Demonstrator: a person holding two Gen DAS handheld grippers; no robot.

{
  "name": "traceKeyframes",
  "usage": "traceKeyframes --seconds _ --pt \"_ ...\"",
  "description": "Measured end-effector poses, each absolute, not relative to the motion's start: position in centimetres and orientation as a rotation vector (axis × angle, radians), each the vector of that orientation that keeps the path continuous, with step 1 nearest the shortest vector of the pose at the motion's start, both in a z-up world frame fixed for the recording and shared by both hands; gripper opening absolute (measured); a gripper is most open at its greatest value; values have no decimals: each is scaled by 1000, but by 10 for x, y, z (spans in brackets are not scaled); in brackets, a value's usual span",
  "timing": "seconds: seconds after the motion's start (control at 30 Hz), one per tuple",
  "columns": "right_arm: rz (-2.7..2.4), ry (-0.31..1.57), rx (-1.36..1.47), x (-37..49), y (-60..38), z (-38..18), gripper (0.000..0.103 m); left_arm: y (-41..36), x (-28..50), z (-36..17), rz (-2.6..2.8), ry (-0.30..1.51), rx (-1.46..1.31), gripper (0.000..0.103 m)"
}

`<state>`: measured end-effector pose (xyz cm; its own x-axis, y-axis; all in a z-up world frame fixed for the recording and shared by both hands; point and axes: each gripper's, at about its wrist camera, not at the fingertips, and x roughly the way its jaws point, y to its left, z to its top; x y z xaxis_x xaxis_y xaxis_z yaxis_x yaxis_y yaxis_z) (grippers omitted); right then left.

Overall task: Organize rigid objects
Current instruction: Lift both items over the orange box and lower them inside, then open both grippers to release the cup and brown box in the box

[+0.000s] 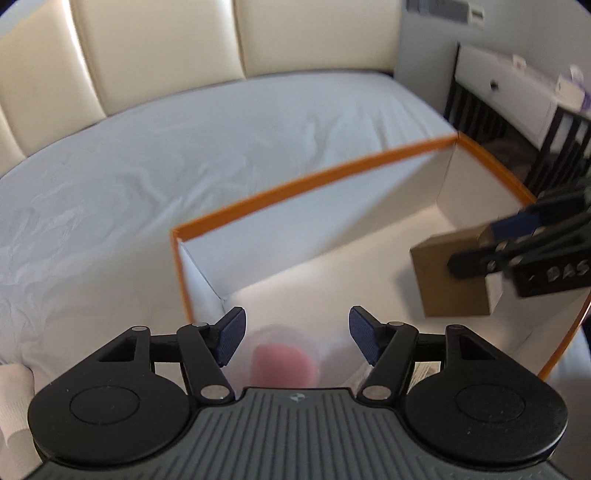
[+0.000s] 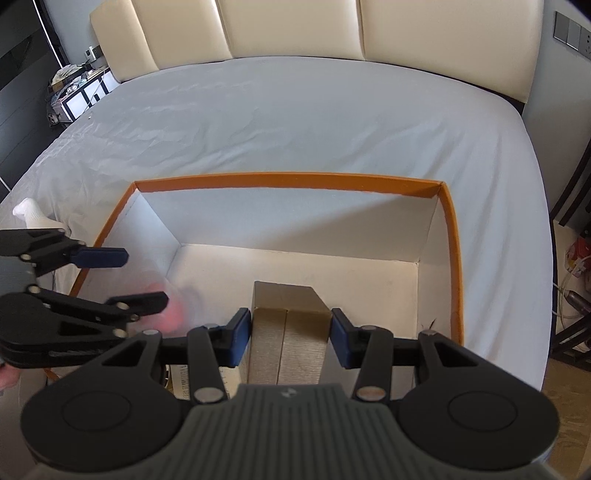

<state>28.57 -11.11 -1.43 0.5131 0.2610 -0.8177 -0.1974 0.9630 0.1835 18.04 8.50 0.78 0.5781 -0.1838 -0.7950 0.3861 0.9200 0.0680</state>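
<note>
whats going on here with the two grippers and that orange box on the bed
A person is packing things into the orange-rimmed white cardboard box on the bed. The right gripper is shut on a small brown cardboard carton, holding it inside the box. The left gripper is open over a blurred clear plastic cup with a pink bottom, its pads apart from it.

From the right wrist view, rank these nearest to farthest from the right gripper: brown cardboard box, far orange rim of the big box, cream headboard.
1. Brown cardboard box, held between the right gripper pads.
2. Far orange rim of the big box, straight ahead.
3. Cream headboard, beyond the bed at the top of the view.
</note>
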Motion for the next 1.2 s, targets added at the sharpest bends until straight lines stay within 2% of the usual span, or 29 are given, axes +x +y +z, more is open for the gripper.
traceKeyframes --seconds 0.17,0.27,0.3,0.37,0.43,0.57,0.83,0.93,1.2 --pt "298 983 30 287 -96 -13 46 107 170 31 -209 796 94 76" --pt "313 982 -10 292 -81 -14 46 124 177 28 -139 800 -7 74" --pt "322 976 -33 293 -75 -14 46 129 181 24 -118 822 -35 71" --pt "351 960 -101 297 -59 -15 46 139 190 15 -107 861 -83 56" --pt "390 958 -183 302 -41 -18 46 145 194 9 -127 882 -110 48" --pt "372 1014 -284 322 -18 -28 46 146 199 1 -189 902 -156 38" --pt "235 1144 -130 378 -9 -42 46 147 199 9 -209 907 -123 33" --pt "203 1144 -82 386 0 -43 46 151 196 11 -207 904 -122 33" --pt "224 1158 24 391 14 -47 47 161 195 0 -207 939 -219 25"
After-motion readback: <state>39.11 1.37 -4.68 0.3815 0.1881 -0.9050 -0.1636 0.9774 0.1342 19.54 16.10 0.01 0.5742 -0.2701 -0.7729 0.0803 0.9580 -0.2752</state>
